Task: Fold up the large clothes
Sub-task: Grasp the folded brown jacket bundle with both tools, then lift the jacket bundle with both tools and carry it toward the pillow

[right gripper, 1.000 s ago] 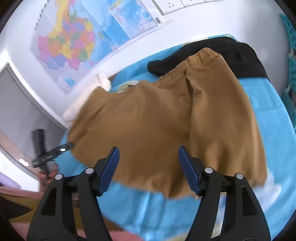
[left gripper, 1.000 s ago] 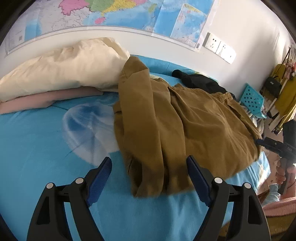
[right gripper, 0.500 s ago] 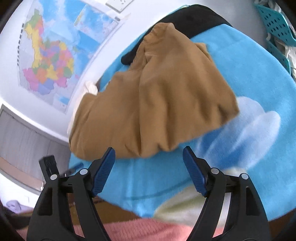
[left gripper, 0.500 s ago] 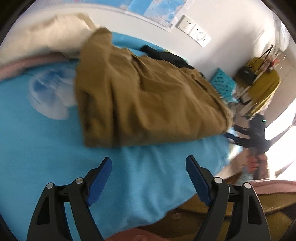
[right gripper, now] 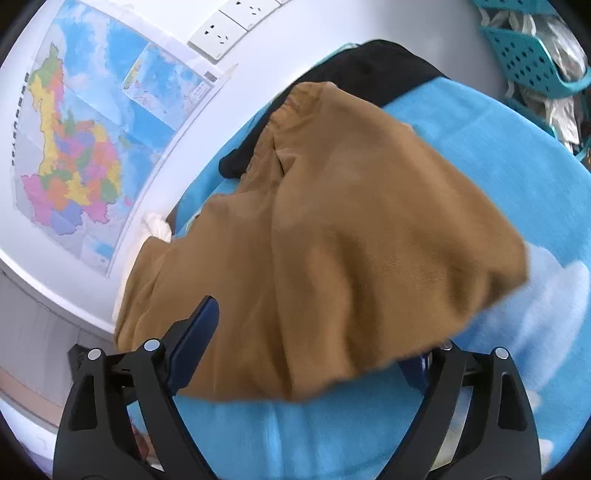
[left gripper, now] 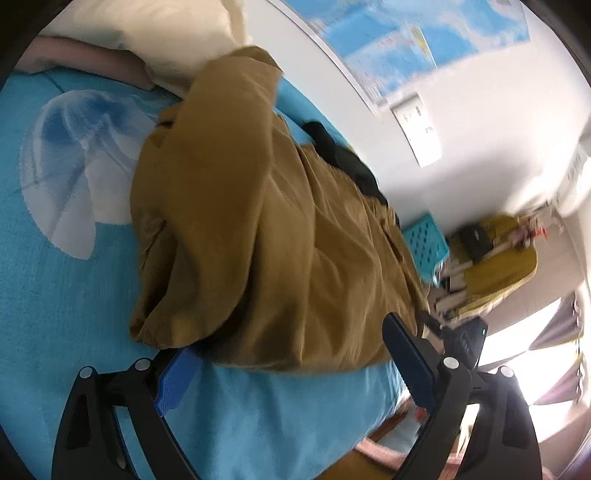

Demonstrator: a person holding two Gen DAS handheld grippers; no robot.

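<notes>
Brown trousers (left gripper: 258, 229) lie folded lengthwise on the blue bed sheet (left gripper: 55, 295). They fill the middle of the right wrist view (right gripper: 351, 240), waistband towards the wall. My left gripper (left gripper: 291, 369) is open, its jaws either side of the trousers' near edge; the left pad (left gripper: 173, 380) slips under the cloth. My right gripper (right gripper: 310, 350) is open around the near edge at the other end. Its left pad (right gripper: 194, 347) rests against the cloth and the fabric hides the right pad. The right gripper shows small in the left wrist view (left gripper: 461, 336).
A black garment (right gripper: 369, 74) lies behind the trousers near the wall. A cream pillow (left gripper: 140, 26) and pink bedding (left gripper: 88, 59) sit at the bed's head. A teal basket (right gripper: 532, 59) stands beside the bed. A map (right gripper: 85, 136) and sockets (right gripper: 229, 26) are on the wall.
Both grippers have moved in from above the sheet to the trousers' near edge, and both views have rolled. The cloth now lies between each gripper's open jaws.
</notes>
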